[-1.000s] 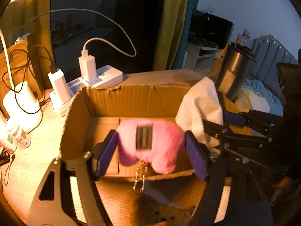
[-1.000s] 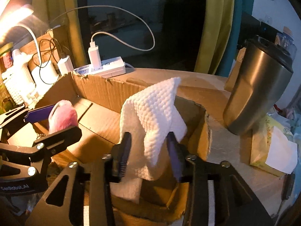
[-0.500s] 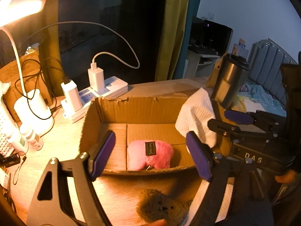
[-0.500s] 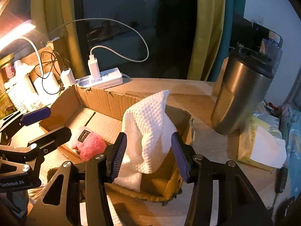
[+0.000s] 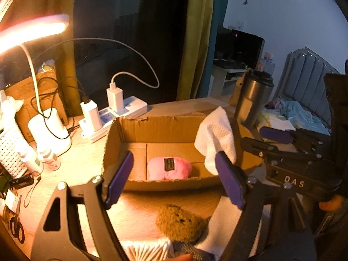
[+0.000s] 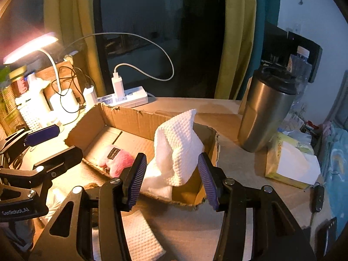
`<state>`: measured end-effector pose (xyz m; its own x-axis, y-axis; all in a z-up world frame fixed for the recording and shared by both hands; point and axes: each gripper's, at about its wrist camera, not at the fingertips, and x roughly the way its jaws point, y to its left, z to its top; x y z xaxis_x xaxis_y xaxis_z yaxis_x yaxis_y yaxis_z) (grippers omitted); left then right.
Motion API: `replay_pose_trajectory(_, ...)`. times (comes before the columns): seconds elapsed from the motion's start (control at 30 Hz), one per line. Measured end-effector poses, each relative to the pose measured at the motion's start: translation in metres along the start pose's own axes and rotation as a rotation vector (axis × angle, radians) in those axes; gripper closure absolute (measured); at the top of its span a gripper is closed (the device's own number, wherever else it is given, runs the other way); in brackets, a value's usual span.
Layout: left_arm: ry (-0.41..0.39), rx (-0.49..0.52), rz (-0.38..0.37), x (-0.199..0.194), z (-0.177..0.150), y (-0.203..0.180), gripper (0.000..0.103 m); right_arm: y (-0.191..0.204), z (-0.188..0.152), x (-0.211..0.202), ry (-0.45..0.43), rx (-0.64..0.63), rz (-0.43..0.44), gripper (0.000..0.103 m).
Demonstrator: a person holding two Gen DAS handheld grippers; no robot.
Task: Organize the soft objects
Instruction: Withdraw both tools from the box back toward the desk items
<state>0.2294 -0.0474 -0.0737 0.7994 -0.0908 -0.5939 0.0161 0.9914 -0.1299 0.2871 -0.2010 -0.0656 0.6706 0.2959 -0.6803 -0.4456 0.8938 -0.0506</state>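
A pink plush [image 5: 168, 168] lies on the floor of the open cardboard box [image 5: 156, 126]. A white cloth [image 6: 178, 143] stands draped over the box's right end. My left gripper [image 5: 175, 180] hangs open in front of the box, nothing between its purple pads. My right gripper [image 6: 171, 180] is open too, just short of the cloth, its pads clear of it. Each gripper shows in the other's view: the right gripper [image 5: 252, 136], the left gripper [image 6: 65, 141]. A brown plush [image 5: 180, 221] lies on the table before the box, beside another white cloth [image 6: 141, 237].
A steel tumbler [image 6: 265, 113] stands right of the box, with a tissue pack [image 6: 291, 163] beyond it. Behind the box lies a power strip [image 6: 124, 97] with chargers and cables. A lit desk lamp [image 5: 32, 32], bottles and scissors [image 5: 16, 228] crowd the left side.
The left gripper let the pink plush fall into the box and drew back and up. The right gripper opened off the white cloth, which stays on the box's end, and drew back too.
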Motion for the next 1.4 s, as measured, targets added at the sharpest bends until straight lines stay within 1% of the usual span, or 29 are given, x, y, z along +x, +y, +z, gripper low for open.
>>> replay_pose_trajectory(0.43, -0.036, 0.006, 0.0, -0.041, -0.014, -0.002, 0.024, 0.018, -0.013, -0.037, -0.028, -0.008, 0.0, 0.05)
replay_pose_trajectory(0.7, -0.042, 0.002, 0.008, -0.06, -0.025, 0.002, 0.024, 0.03, -0.023, -0.05, -0.027, -0.017, 0.006, 0.05)
replay_pose_trajectory(1.03, -0.038, -0.015, 0.021, -0.075, -0.042, 0.013, 0.024, 0.045, -0.039, -0.059, -0.017, -0.027, 0.016, 0.05)
replay_pose_trajectory(1.4, -0.012, -0.039, 0.049, -0.087, -0.073, 0.027, 0.024, 0.057, -0.062, -0.058, 0.012, -0.018, 0.026, 0.05)
